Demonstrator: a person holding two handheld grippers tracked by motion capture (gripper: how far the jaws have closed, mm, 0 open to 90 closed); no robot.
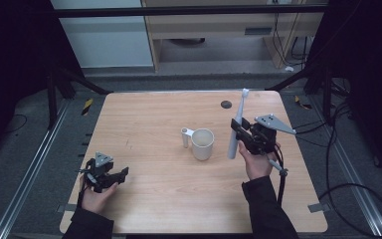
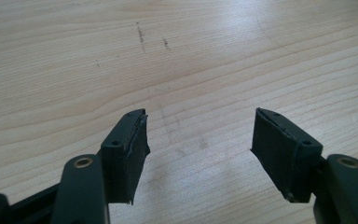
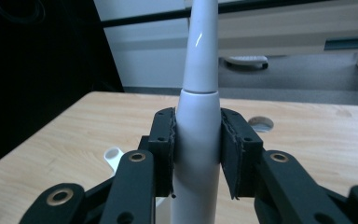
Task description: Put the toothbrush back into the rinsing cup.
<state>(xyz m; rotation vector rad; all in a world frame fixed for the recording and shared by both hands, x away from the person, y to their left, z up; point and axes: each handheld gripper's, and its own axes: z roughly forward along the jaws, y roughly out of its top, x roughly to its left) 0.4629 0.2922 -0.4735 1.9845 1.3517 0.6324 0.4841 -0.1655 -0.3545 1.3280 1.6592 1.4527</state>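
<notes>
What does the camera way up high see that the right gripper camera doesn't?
High view alone: the whole white mug with its handle, the left gripper with open jaws low over the table, and both of the person's hands. Right gripper view alone: a close look at its black pads pressing both sides of the toothbrush body. Both: the white electric toothbrush held upright in the right gripper, the wooden table and its round hole.

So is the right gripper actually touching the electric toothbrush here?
Touching. In the right gripper view both pads of the right gripper press flat against the electric toothbrush handle, with no gap on either side.
</notes>
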